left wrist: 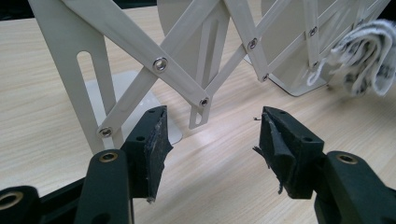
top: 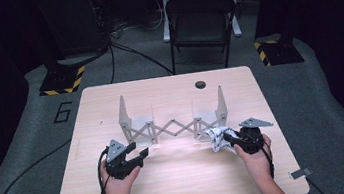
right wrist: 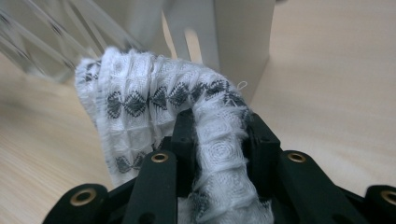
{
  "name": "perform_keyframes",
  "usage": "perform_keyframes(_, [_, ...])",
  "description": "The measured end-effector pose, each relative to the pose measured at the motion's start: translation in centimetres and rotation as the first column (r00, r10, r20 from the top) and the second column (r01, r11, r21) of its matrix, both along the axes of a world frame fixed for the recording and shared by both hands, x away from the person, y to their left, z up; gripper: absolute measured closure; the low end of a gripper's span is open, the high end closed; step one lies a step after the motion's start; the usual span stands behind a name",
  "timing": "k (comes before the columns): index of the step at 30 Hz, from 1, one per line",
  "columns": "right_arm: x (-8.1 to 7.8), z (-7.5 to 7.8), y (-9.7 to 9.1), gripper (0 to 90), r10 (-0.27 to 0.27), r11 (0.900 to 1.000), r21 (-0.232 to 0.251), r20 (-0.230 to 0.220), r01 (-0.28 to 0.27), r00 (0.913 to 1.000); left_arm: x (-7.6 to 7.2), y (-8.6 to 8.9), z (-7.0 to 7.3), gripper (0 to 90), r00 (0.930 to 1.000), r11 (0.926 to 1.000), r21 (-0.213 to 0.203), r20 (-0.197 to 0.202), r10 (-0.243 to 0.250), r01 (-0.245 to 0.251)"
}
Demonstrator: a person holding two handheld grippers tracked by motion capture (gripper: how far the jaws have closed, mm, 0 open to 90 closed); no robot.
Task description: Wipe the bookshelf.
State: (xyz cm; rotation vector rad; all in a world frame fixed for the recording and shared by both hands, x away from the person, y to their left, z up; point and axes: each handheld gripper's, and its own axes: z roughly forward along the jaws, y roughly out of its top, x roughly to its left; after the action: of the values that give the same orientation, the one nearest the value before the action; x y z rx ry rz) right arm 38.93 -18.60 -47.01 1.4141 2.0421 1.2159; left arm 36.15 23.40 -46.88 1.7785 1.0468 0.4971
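Note:
A white cloth with black diamond patterning (top: 217,138) (right wrist: 154,107) is bunched up in my right gripper (top: 231,140) (right wrist: 217,135), whose jaws are shut on a fold of it. The cloth (left wrist: 366,60) hangs just in front of the right end of a pale folding scissor rack (top: 174,125) (left wrist: 187,65) that stands across the middle of the wooden table (top: 182,186). My left gripper (top: 135,155) (left wrist: 212,135) is open, nothing between its jaws, pointing at the rack's left end from a short way in front.
A dark folding chair (top: 200,22) stands beyond the table's far edge. A round hole (top: 200,84) sits near the table's back edge. Cables run over the grey floor at the left.

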Motion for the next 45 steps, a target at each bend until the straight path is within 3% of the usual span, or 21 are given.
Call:
perform_keyframes(2, [-0.6,1.6,-0.2,69.3,-0.011,0.9994,0.032,0.081,0.009,0.9967,0.0,0.0,0.0,42.3,1.0,1.0,-0.001,-0.004,-0.001,0.001])
perform_keyframes(5, [-1.4,3.6,-0.3,69.2,-0.03,0.9993,0.029,0.18,0.025,0.9831,0.0,-0.1,-0.1,42.3,1.0,1.0,0.002,0.0,-0.002,0.002])
perform_keyframes(7, [-1.2,3.3,-0.4,69.1,-0.018,0.9997,0.02,0.166,0.015,0.986,0.0,-0.1,-0.1,42.3,1.0,1.0,0.003,-0.002,-0.001,0.001])
perform_keyframes(10, [-0.3,1.0,-0.2,69.2,0.006,1.0,0.0,0.059,-0.006,0.9982,0.0,-0.2,0.0,42.3,1.0,1.0,0.001,-0.001,-0.001,0.001])
perform_keyframes(13, [0.4,-1.4,-0.1,69.4,0.016,0.9999,0.007,-0.046,-0.016,0.9988,0.0,-0.1,0.0,42.3,1.0,1.0,0.001,0.001,-0.004,0.004])
perform_keyframes(14, [0.5,-1.8,-0.1,69.5,0.021,0.9998,0.008,-0.06,-0.02,0.998,0.0,-0.1,0.0,42.3,1.0,1.0,-0.001,0.001,-0.004,0.004])
perform_keyframes(16, [0.5,-1.3,0.0,69.4,0.016,0.9999,0.001,-0.045,-0.016,0.9989,0.1,0.0,0.0,42.3,1.0,1.0,-0.001,0.001,-0.003,0.003])
perform_keyframes(18, [0.0,0.2,-0.1,69.4,-0.001,0.9999,0.015,0.03,0.0,0.9996,0.1,0.0,0.0,42.3,1.0,1.0,-0.002,0.0,-0.001,0.001])
perform_keyframes(20, [-0.7,2.1,-0.4,69.4,-0.019,0.9994,0.032,0.126,0.015,0.9919,0.1,0.0,0.0,42.3,1.0,1.0,-0.002,0.001,0.0,0.0])
perform_keyframes(22, [-1.2,3.2,-0.6,69.4,-0.035,0.9989,0.038,0.174,0.029,0.9841,0.1,0.0,0.0,42.3,1.0,1.0,-0.001,-0.001,-0.001,0.001])
perform_keyframes(24, [-1.1,2.8,-0.7,69.3,-0.03,0.9993,0.026,0.16,0.026,0.9867,0.0,-0.1,0.0,42.3,1.0,1.0,0.001,0.002,-0.002,0.002])
perform_keyframes(27, [-0.1,0.3,-0.6,69.4,-0.015,0.9999,-0.003,0.048,0.015,0.9987,0.1,-0.3,0.1,42.3,1.0,1.0,-0.001,0.007,-0.002,0.002])
perform_keyframes(30, [0.7,-1.5,-0.4,69.4,-0.006,0.9998,-0.017,-0.031,0.005,0.9995,0.1,-0.2,0.1,42.3,1.0,1.0,-0.007,0.008,-0.004,0.004])
perform_keyframes(32, [0.9,-1.6,-0.3,69.3,-0.011,0.9996,-0.025,-0.031,0.01,0.9995,0.2,-0.2,0.1,42.3,1.0,1.0,-0.003,0.004,-0.008,0.008])
perform_keyframes(35, [0.4,-0.7,-0.4,69.3,-0.013,0.9998,-0.014,0.008,0.013,0.9999,0.3,-0.3,0.1,42.3,0.9999,0.9999,-0.002,0.005,-0.013,0.013])
perform_keyframes(38, [-0.8,1.5,-0.8,69.2,-0.026,0.9981,0.059,0.118,0.019,0.9927,0.3,-0.4,0.3,42.3,0.9998,0.9998,-0.015,0.009,-0.016,0.017])
perform_keyframes(41, [-1.7,2.9,-1.0,69.1,-0.049,0.9978,0.054,0.203,0.038,0.978,0.4,-0.6,0.4,42.3,0.9997,0.9996,-0.017,0.014,-0.022,0.022])
perform_keyframes(43, [-1.4,2.2,-0.9,68.8,-0.035,0.9991,0.028,0.168,0.03,0.9851,0.4,-0.8,0.5,42.3,0.9995,0.9995,-0.015,0.013,-0.028,0.029])
perform_keyframes(45, [-0.8,0.6,-0.8,68.9,-0.017,0.9998,0.007,0.09,0.016,0.9958,0.5,-1.2,0.6,42.3,0.9991,0.9994,0.002,0.025,-0.035,0.035])
